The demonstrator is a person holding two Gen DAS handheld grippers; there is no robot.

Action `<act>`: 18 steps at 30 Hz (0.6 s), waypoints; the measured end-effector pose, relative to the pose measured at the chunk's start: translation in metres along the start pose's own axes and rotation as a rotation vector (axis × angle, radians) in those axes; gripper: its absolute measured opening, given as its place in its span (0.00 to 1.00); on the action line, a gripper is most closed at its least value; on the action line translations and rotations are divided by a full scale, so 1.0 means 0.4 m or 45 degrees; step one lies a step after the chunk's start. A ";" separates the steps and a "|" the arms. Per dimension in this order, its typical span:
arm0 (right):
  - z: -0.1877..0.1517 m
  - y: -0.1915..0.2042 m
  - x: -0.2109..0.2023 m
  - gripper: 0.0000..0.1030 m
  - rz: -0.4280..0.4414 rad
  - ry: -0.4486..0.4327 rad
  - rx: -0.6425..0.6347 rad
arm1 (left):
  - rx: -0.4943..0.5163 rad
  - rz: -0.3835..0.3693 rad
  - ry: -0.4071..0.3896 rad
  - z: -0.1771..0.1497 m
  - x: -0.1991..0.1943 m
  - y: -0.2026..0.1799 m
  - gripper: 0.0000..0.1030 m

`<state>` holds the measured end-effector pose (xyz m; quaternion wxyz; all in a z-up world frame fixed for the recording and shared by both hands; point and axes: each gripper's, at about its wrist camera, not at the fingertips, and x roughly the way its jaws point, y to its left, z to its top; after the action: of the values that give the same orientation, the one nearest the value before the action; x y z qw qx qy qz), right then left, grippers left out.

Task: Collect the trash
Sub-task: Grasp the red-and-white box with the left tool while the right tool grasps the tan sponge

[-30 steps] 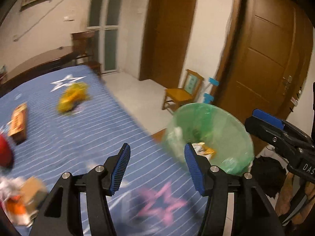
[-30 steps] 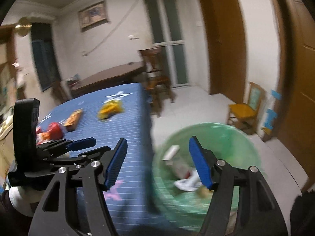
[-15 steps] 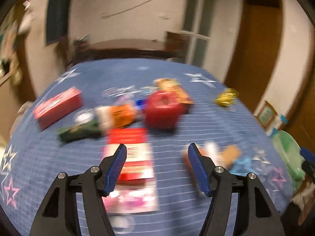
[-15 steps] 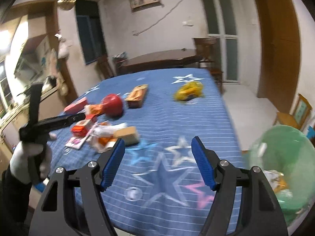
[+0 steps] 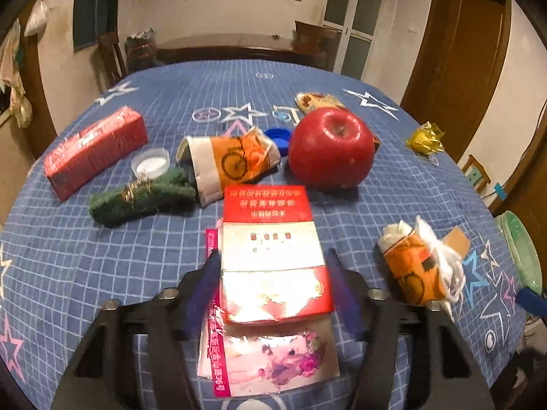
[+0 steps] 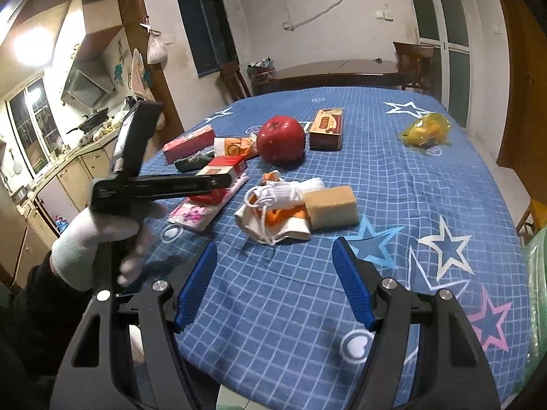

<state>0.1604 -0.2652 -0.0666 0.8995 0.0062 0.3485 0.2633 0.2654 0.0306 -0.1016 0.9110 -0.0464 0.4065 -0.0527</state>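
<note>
Left wrist view: bench (image 5: 85, 259) under blue star cloth carried, largest first, red apple (image 5: 331, 148), long red carton (image 5: 94, 152), red-and-white cigarette pack (image 5: 273, 256) lying on a pink packet (image 5: 270, 358), orange crumpled wrapper (image 5: 415, 270). Left gripper (image 5: 273, 294) jaws stood apart astride the pack, contact unclear. Right gripper (image 6: 275, 282) jaws stood apart, empty. Green bin (image 5: 521, 253) sat at the bench's right edge, contents hidden.

1. A cigarette pack (image 5: 273, 253) lies on a flat packet (image 5: 270, 355), between the left gripper's (image 5: 273, 287) spread fingers.
2. An apple (image 5: 331, 148) sits behind the pack.
3. A crumpled mask (image 5: 422, 266) lies to the right.
</note>
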 end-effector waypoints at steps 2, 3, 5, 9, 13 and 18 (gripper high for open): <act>0.014 -0.029 0.017 0.65 -0.029 0.015 0.003 | 0.004 -0.014 -0.007 -0.004 -0.004 0.010 0.58; 0.023 -0.050 0.032 0.65 -0.049 0.031 0.002 | 0.003 -0.015 -0.010 -0.006 -0.006 0.009 0.58; 0.042 -0.079 0.061 0.65 -0.096 0.051 0.006 | -0.011 -0.020 -0.014 -0.009 -0.007 0.019 0.58; 0.074 -0.102 0.132 0.65 -0.034 0.098 0.024 | -0.020 -0.030 -0.016 -0.010 -0.006 0.026 0.58; 0.085 -0.098 0.182 0.65 -0.042 0.135 0.006 | -0.010 -0.028 -0.013 -0.011 -0.005 0.022 0.58; 0.087 -0.106 0.214 0.52 -0.053 0.189 0.015 | 0.012 -0.025 -0.018 -0.010 -0.005 0.011 0.58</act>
<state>0.2552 -0.2547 -0.1018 0.8766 -0.0153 0.4157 0.2422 0.2613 0.0351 -0.1035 0.9135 -0.0466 0.3993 -0.0633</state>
